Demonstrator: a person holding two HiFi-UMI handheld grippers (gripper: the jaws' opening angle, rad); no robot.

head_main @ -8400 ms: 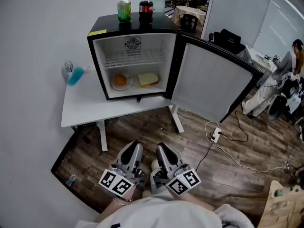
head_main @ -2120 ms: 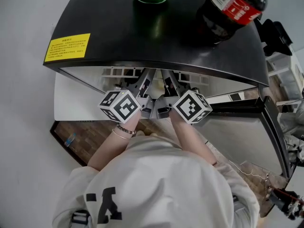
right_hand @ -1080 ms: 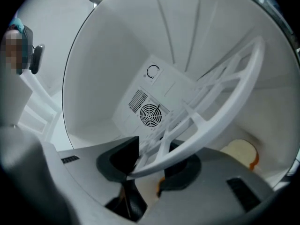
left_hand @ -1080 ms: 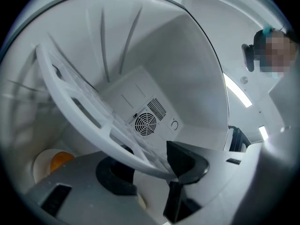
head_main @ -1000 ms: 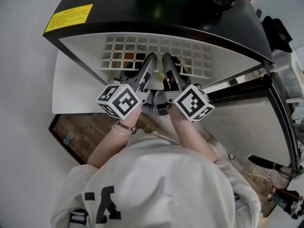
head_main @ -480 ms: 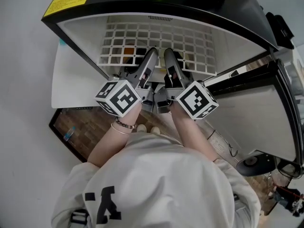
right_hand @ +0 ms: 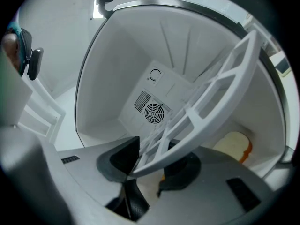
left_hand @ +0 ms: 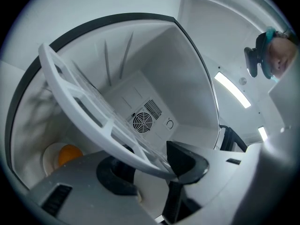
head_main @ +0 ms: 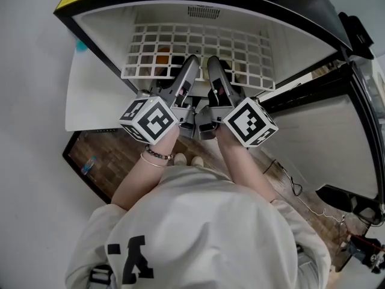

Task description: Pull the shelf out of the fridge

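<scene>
Now drawn further out of the fridge (head_main: 103,31) than a second ago, white grid shelf (head_main: 198,48), front rail clamped by left gripper (left_hand: 151,166) and right gripper (right_hand: 156,165).

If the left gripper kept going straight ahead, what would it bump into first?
The left gripper is clamped on the white plastic grid shelf, so that comes first. Beyond it, probably the fridge's white back wall near the round fan grille, though depth is unclear.
</scene>
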